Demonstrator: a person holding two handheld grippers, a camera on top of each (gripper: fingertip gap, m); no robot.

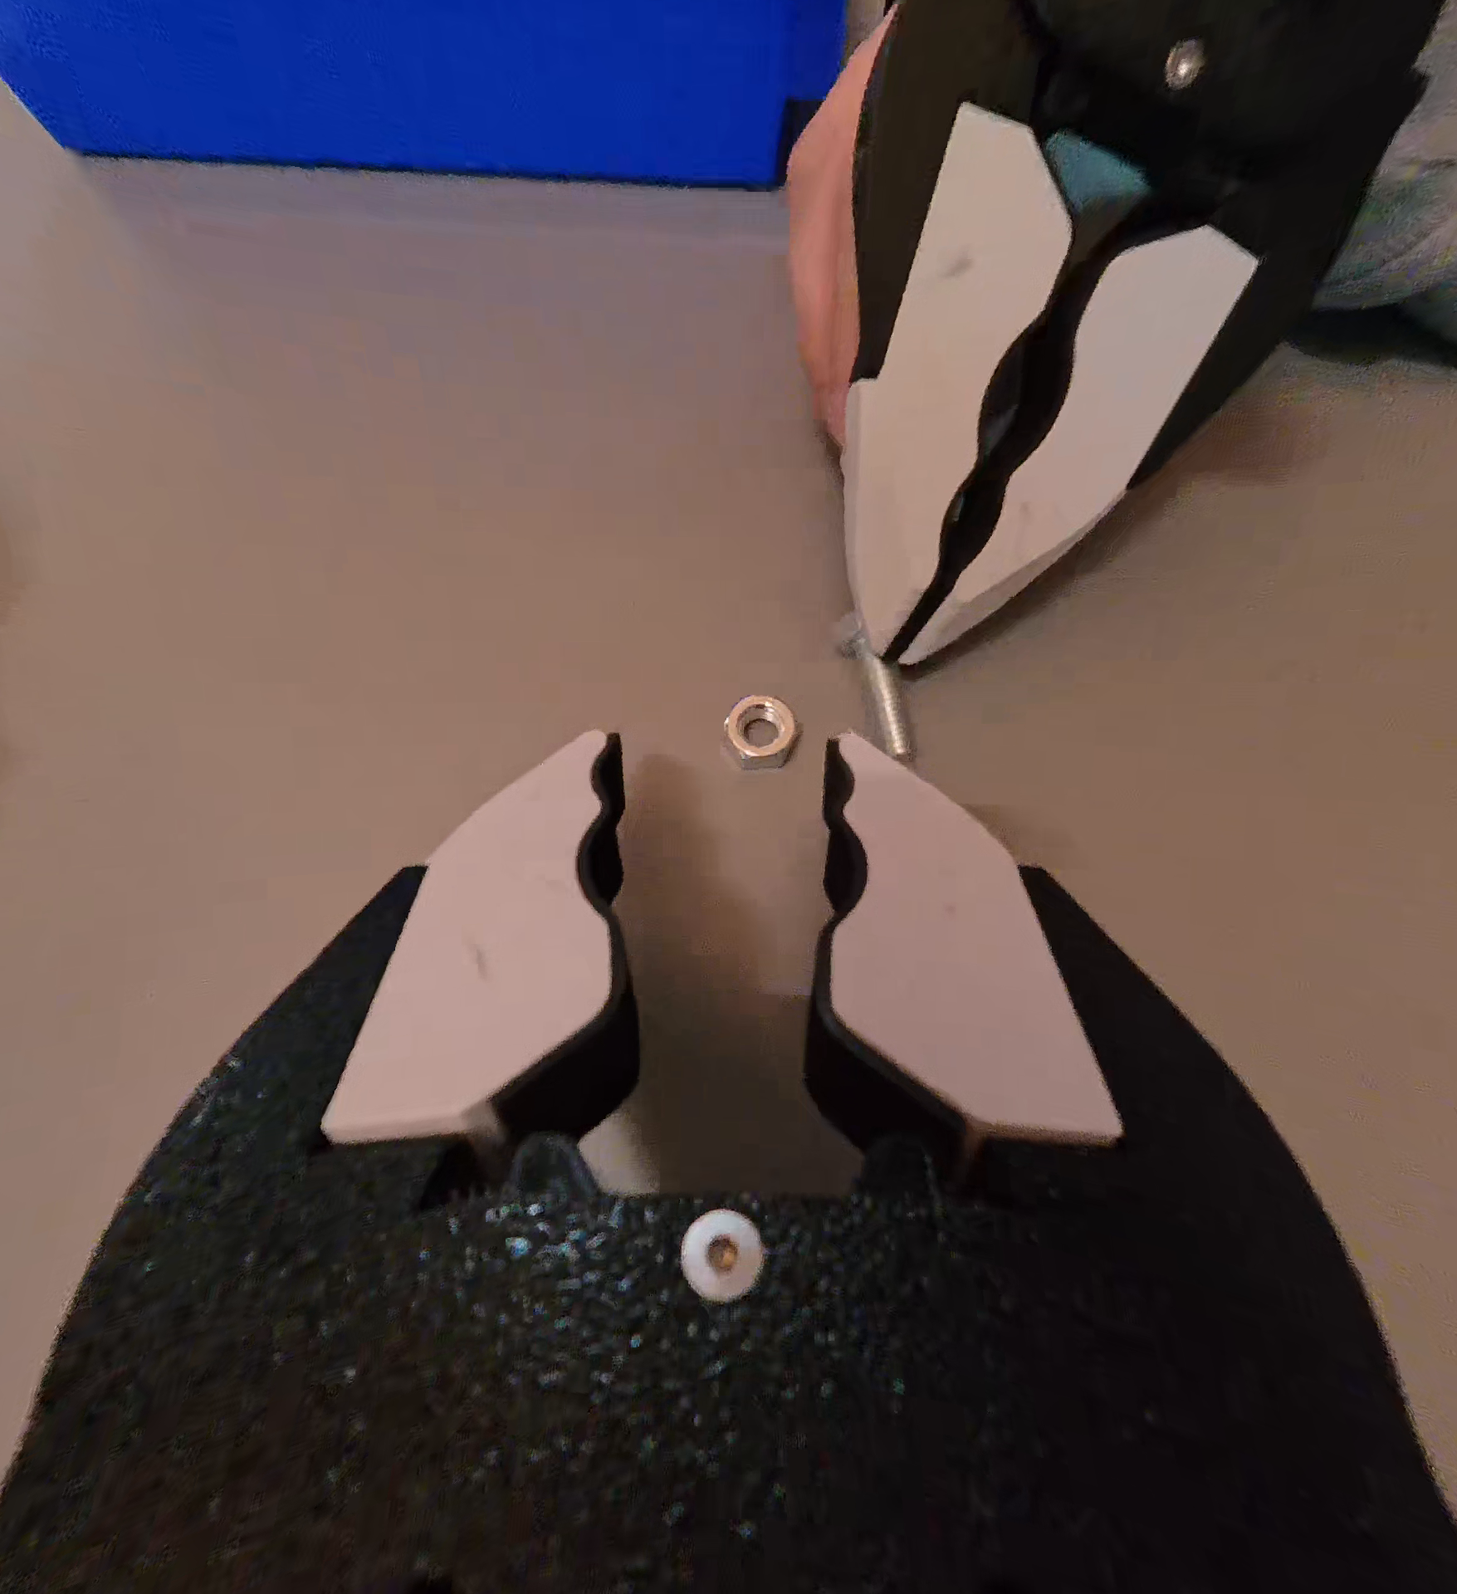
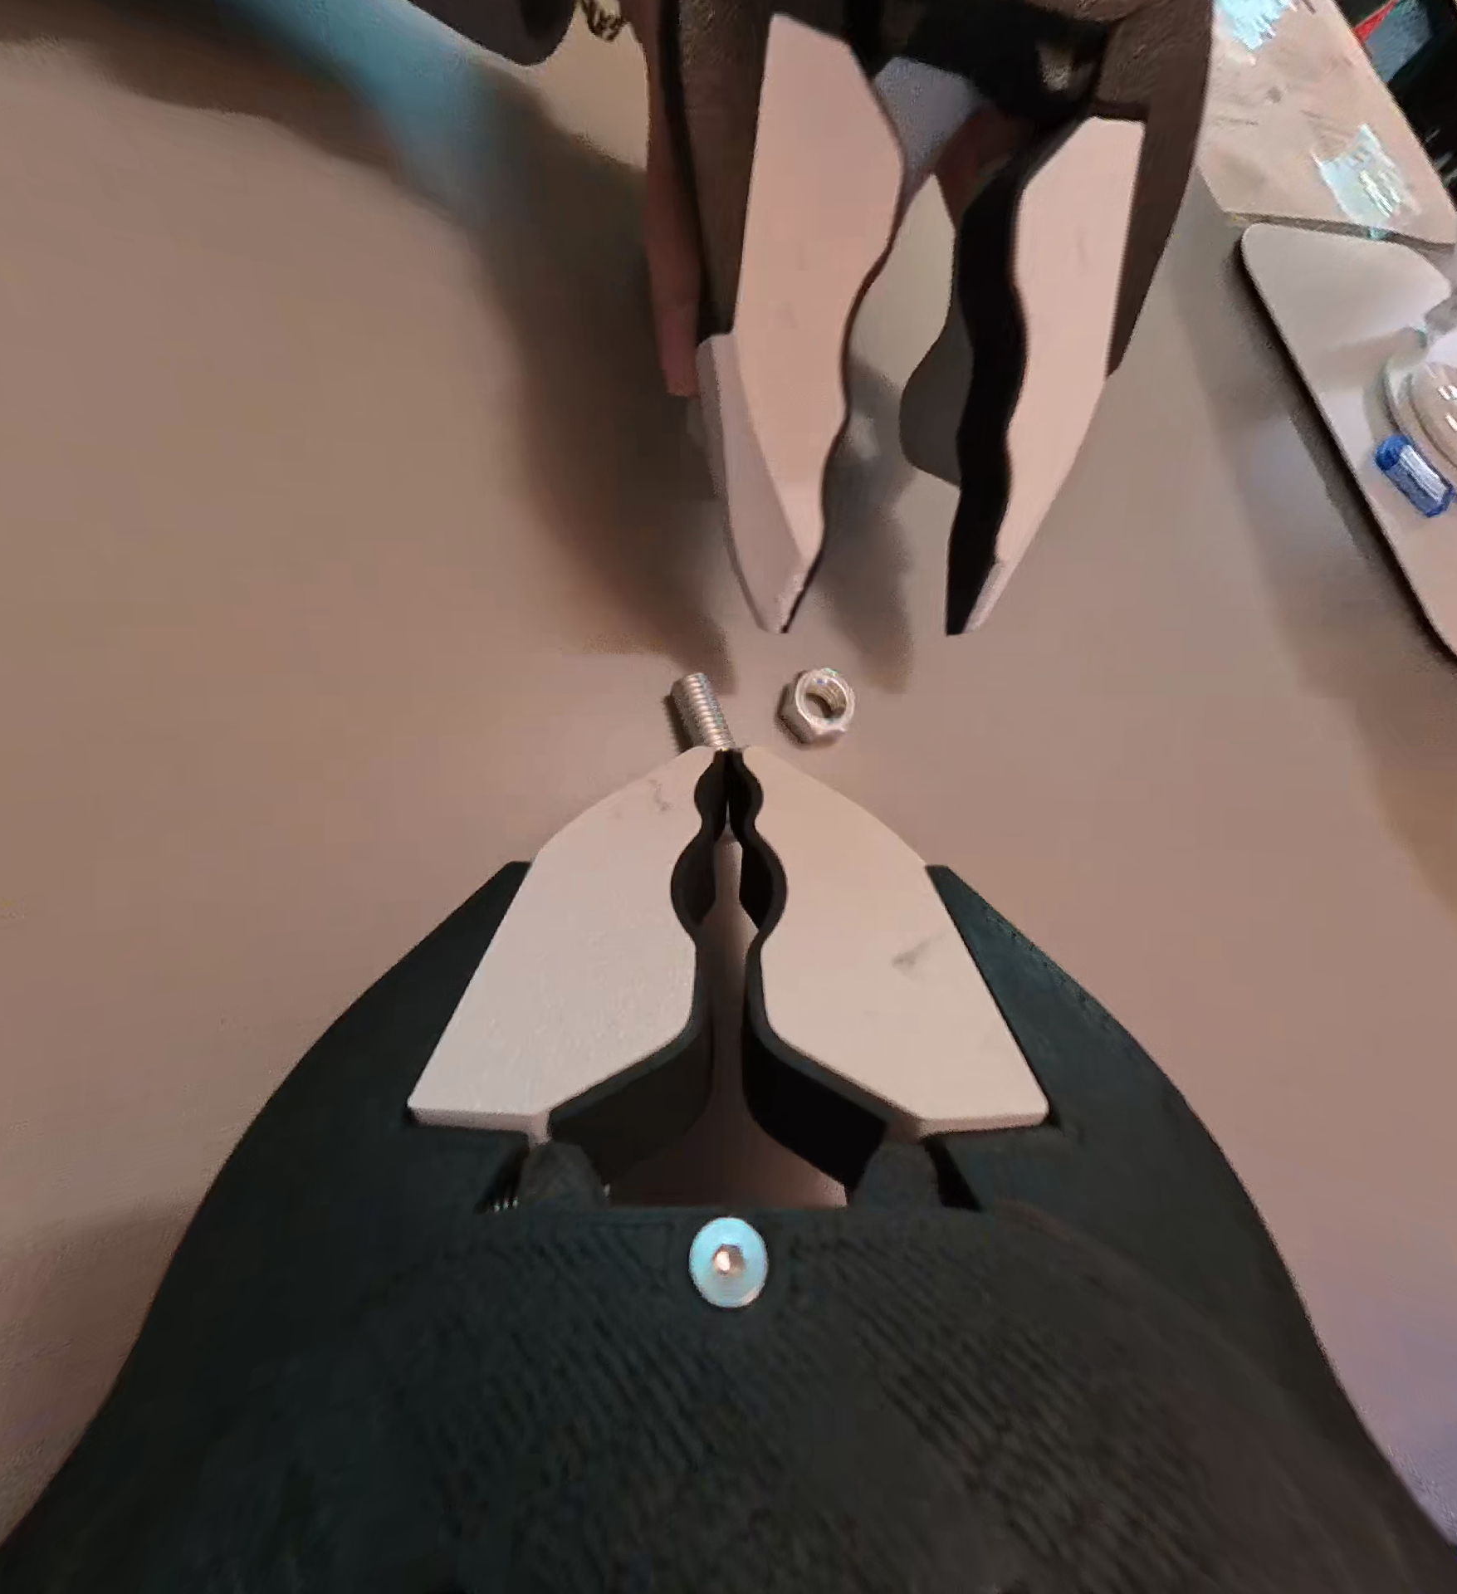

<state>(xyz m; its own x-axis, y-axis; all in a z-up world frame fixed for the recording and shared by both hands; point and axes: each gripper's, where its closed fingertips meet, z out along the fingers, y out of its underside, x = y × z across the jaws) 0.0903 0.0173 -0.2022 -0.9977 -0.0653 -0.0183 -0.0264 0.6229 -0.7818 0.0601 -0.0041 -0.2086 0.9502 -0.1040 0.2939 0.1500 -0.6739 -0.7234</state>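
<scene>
Pinching the silver bolt [image 2: 701, 709] near its head end are the right tongs [image 2: 729, 752], closed on it, with the threaded shank poking out ahead, low over the tan surface [image 2: 276, 604]. Just beside it a hex nut [image 1: 759, 734] lies flat and loose. The left tongs [image 1: 723, 749] stand open right in front of that nut, touching nothing. A blue box [image 1: 414, 78] sits well behind.
</scene>
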